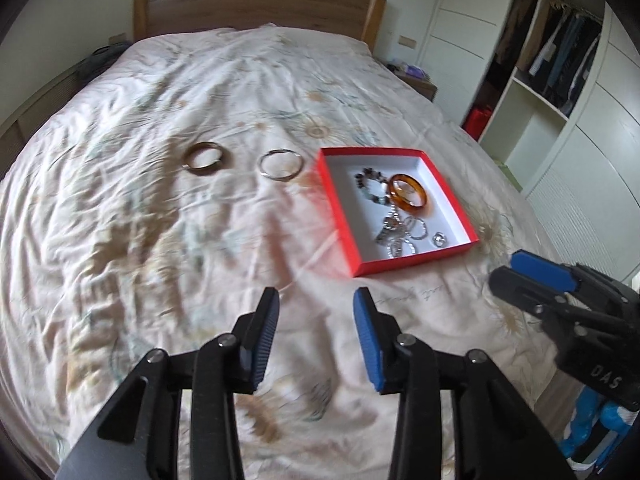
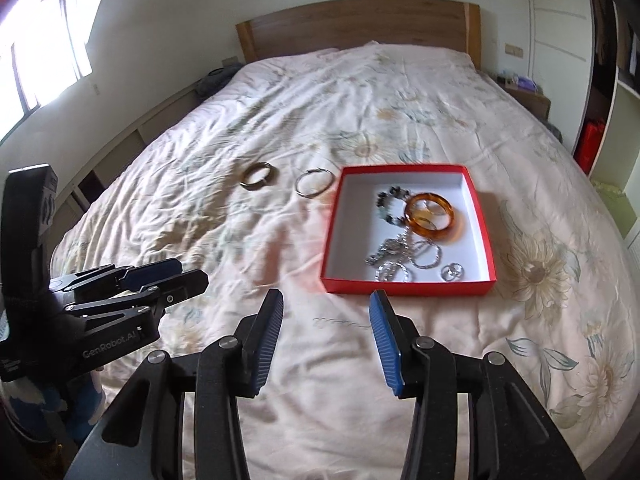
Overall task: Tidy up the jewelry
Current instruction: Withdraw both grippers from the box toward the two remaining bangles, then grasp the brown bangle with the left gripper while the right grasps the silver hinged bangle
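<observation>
Jewelry lies partly sorted on a flowered bedspread (image 2: pixel 280 128), with a shallow red box (image 2: pixel 408 285) sitting slightly askew, one corner turned toward the headboard (image 2: pixel 352 24) in the left wrist view. The box, white inside and lidless, holds an amber bangle (image 2: pixel 430 210) at its far right, lying flat with its opening facing up and resting against a dark beaded bracelet (image 2: pixel 390 204) just to its left. Nearer, a tangle of silver chains (image 2: pixel 394 258) sprawls across the middle of the box floor, its length running roughly far to near, and a small silver ring (image 2: pixel 452 270) sits alone in the near right corner. Two pieces are outside the box, to its left on the bedspread: a thin silver bangle (image 2: pixel 315 183) just beside the box's far left corner, and a thicker brown bangle (image 2: pixel 258 176) farther left, apart from it. Both lie flat, openings up. The left gripper (image 1: pixel 316 300) hovers over the near bedspread, well short of the bangles, its blue-padded fingers spread wide and holding nothing. The right gripper (image 2: pixel 326 304) hangs just near of the box's front wall, likewise wide apart and empty. An open wardrobe (image 1: pixel 560 52) with hanging clothes stands at the far right.
</observation>
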### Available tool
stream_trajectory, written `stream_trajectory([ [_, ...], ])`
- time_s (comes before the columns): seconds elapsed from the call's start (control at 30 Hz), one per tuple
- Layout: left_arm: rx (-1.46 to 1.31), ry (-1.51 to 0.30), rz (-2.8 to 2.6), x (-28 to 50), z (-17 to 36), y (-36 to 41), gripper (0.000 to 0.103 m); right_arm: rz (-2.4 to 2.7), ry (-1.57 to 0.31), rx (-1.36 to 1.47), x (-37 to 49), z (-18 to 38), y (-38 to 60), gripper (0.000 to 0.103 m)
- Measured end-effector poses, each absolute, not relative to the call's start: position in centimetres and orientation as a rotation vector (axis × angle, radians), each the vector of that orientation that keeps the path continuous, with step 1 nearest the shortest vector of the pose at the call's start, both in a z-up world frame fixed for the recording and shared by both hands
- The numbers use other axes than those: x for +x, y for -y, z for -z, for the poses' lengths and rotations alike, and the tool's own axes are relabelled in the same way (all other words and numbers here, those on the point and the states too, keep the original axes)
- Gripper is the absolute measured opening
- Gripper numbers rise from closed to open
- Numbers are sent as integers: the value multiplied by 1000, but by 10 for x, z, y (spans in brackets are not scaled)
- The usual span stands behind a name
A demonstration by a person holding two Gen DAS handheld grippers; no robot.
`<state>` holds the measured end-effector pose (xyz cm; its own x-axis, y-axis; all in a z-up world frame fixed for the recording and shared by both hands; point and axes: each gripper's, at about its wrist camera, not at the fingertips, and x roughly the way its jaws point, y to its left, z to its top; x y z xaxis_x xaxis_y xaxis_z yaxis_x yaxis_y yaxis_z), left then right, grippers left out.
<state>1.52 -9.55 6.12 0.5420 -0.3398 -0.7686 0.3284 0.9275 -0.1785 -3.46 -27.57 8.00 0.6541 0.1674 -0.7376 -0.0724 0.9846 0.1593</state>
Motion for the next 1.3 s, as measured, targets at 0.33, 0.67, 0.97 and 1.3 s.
stream_trajectory([
  [0.33, -66, -919, 304, 7, -49, 39, 37, -153, -853, 96, -44, -84, 255, 45],
  [0.67, -93, -990, 233, 22, -16, 15, 37, -192, -910, 115, -20, -59, 250, 45],
  [0.97, -109, -1036, 174, 61, 12, 0, 37, -273, -930, 97, 27, -42, 231, 42],
  [1.3, -154, -1048, 171, 145, 23, -8, 37, -357, -973, 62, 129, -31, 214, 31],
])
